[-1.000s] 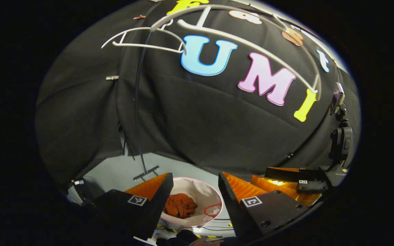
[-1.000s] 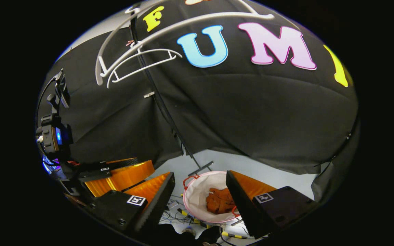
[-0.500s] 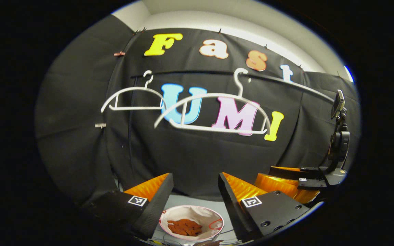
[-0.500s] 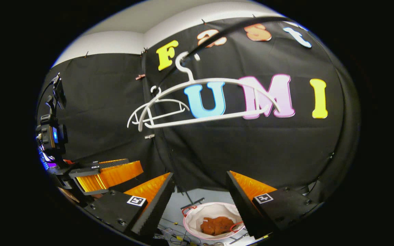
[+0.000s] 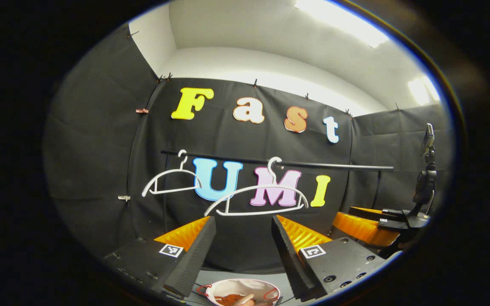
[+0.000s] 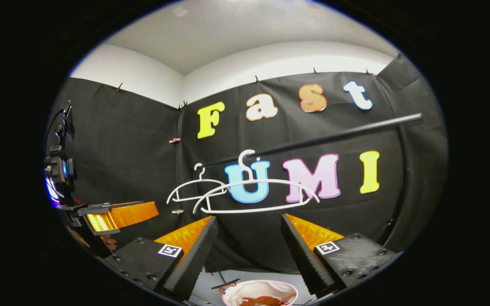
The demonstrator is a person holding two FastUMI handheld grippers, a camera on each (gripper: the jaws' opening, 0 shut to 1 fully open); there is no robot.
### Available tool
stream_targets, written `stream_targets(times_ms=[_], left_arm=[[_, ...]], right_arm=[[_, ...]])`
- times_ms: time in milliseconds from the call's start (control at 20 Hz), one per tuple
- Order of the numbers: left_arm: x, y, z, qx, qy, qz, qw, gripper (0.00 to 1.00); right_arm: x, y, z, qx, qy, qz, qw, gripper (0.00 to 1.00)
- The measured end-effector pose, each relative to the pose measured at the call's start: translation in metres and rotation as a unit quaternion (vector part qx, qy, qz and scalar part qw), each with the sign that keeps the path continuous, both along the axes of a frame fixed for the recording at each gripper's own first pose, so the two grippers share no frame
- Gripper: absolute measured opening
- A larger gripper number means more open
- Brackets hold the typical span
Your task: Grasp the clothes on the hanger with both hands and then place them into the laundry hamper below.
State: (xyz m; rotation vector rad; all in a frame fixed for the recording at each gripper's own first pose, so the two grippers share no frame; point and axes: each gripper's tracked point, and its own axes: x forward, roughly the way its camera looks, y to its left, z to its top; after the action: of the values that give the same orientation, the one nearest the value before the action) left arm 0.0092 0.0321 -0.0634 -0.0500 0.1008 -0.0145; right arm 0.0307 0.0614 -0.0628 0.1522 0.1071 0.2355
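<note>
The black cloth wall [image 5: 100, 140] fills the back of the booth, with the pale ceiling [image 5: 270, 38] above it. Across the cloth runs the black rail [image 5: 326, 165], the landmark here; in the right gripper view the rail [image 6: 338, 135] slants up toward the right.

Two white hangers hook over the rail, both bare. The nearer hanger [image 5: 257, 197] hangs under the rail's middle, and the farther hanger [image 5: 170, 180] hangs at the rail's left end; in the right gripper view the nearer hanger [image 6: 255, 193] overlaps the farther hanger [image 6: 194, 189], which sits just to its left.

Well below the rail stands the laundry hamper [image 5: 223, 287], a round white basket with a pink rim, seen at the bottom edge between the tool fingers. The rust-orange clothes [image 5: 228, 299] lie inside it; in the right gripper view the hamper [image 6: 249, 291] again holds the clothes [image 6: 260, 301].

The left tool [image 5: 243, 250] is raised below the rail with its fingers spread wide and nothing between them. The right tool [image 6: 249, 250] is likewise spread apart and holds nothing. In the left gripper view the right tool [image 5: 377, 221] shows under the rail's right end; in the right gripper view the left tool [image 6: 113, 214] shows far left of the rail.
</note>
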Motion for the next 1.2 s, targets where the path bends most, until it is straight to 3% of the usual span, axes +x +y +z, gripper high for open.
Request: stream_targets(times_ms=[50, 100, 150, 550, 750, 800, 850, 900, 950, 1200], left_arm=[[-0.006, 0.000, 0.007, -0.002, -0.009, -0.002, 1.000, 0.84], [-0.011, 0.002, 0.015, -0.005, -0.020, -0.003, 1.000, 0.84], [-0.013, 0.005, 0.019, -0.010, -0.025, -0.002, 1.000, 0.84], [-0.009, -0.011, 0.022, -0.025, -0.017, -0.023, 0.999, 0.84], [0.004, -0.024, 0.027, -0.007, -0.025, -0.022, 0.999, 0.84], [0.006, -0.031, 0.028, -0.007, -0.024, -0.024, 0.999, 0.84], [0.010, -0.037, 0.029, -0.007, -0.025, -0.026, 0.999, 0.84], [0.014, -0.041, 0.031, -0.008, -0.027, -0.027, 0.999, 0.85], [0.015, -0.044, 0.032, -0.009, -0.030, -0.025, 0.999, 0.85], [0.016, -0.057, 0.032, -0.017, -0.036, -0.017, 0.999, 0.84]], right_arm=[[-0.007, -0.001, 0.010, -0.003, -0.012, -0.010, 1.000, 1.00], [-0.015, -0.002, 0.016, -0.005, -0.019, -0.019, 1.000, 0.92], [-0.020, -0.001, 0.020, -0.007, -0.026, -0.023, 0.999, 1.00], [-0.034, -0.028, 0.038, -0.002, -0.035, -0.067, 0.997, 1.00], [-0.026, -0.042, 0.040, -0.001, -0.040, -0.066, 0.997, 1.00], [-0.022, -0.046, 0.041, -0.001, -0.039, -0.064, 0.997, 0.92], [-0.020, -0.049, 0.045, 0.000, -0.042, -0.062, 0.997, 1.00], [-0.019, -0.053, 0.051, 0.002, -0.049, -0.060, 0.997, 0.92], [-0.017, -0.056, 0.056, 0.003, -0.056, -0.058, 0.997, 1.00], [-0.012, -0.065, 0.060, 0.000, -0.062, -0.048, 0.997, 0.98]])
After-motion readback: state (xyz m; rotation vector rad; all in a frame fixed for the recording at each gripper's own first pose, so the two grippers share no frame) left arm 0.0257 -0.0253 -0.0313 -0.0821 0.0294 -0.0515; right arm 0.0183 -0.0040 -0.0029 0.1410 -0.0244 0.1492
